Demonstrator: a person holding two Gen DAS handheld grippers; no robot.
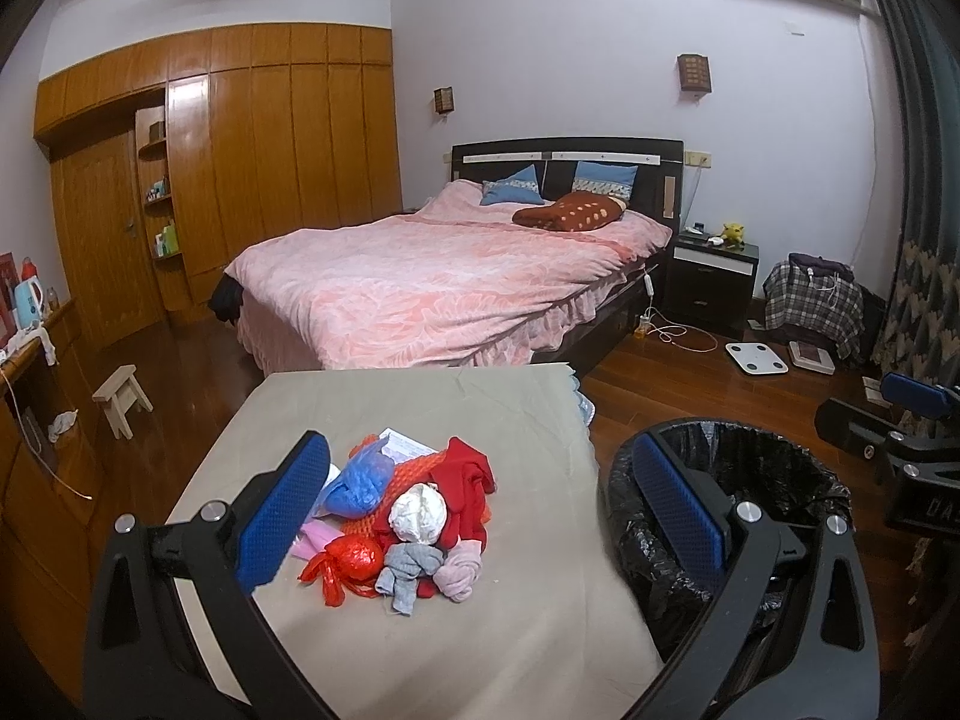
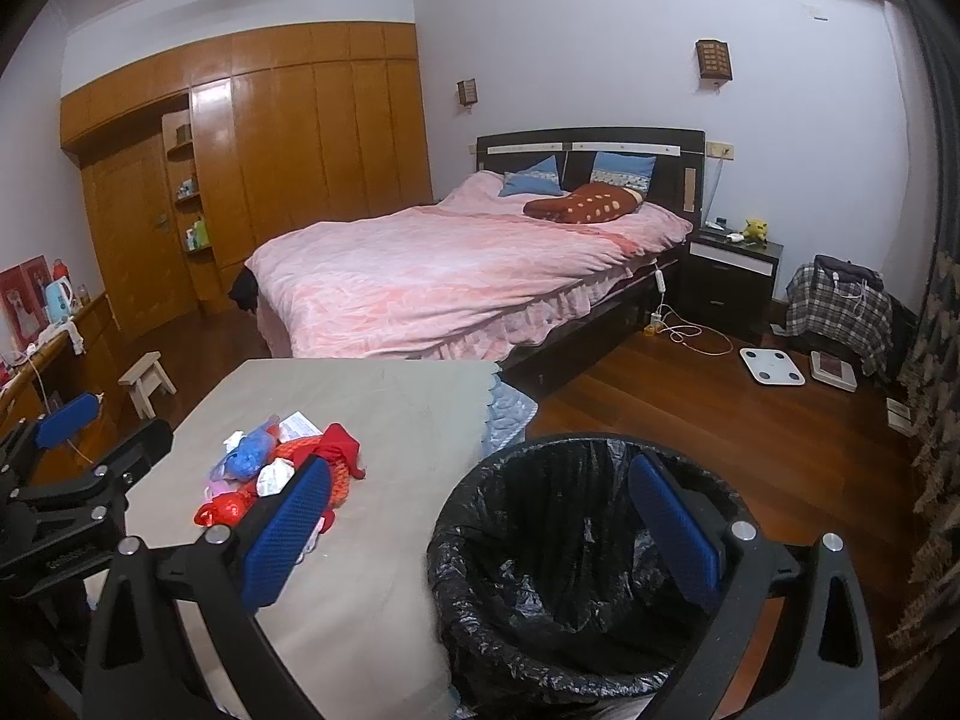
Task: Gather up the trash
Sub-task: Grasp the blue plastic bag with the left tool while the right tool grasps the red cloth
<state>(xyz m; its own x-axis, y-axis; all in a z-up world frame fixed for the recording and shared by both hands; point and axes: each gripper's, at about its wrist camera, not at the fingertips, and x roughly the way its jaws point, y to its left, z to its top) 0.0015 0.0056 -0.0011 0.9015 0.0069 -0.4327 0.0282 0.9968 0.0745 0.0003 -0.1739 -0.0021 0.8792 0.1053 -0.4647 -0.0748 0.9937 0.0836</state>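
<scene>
A grey-clothed table stands before a pink bed; on it, a heap of trash. Beside it, a bin. My left gripper and right gripper are spread, empty.

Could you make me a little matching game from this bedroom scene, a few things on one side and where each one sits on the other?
Things:
1. trash pile
2. black bin bag
3. white scale
4. yellow toy

Places:
A. on the wooden floor
B. on the nightstand
C. on the grey-covered table
D. lining the bin beside the table

Pairs: 1-C, 2-D, 3-A, 4-B
</scene>
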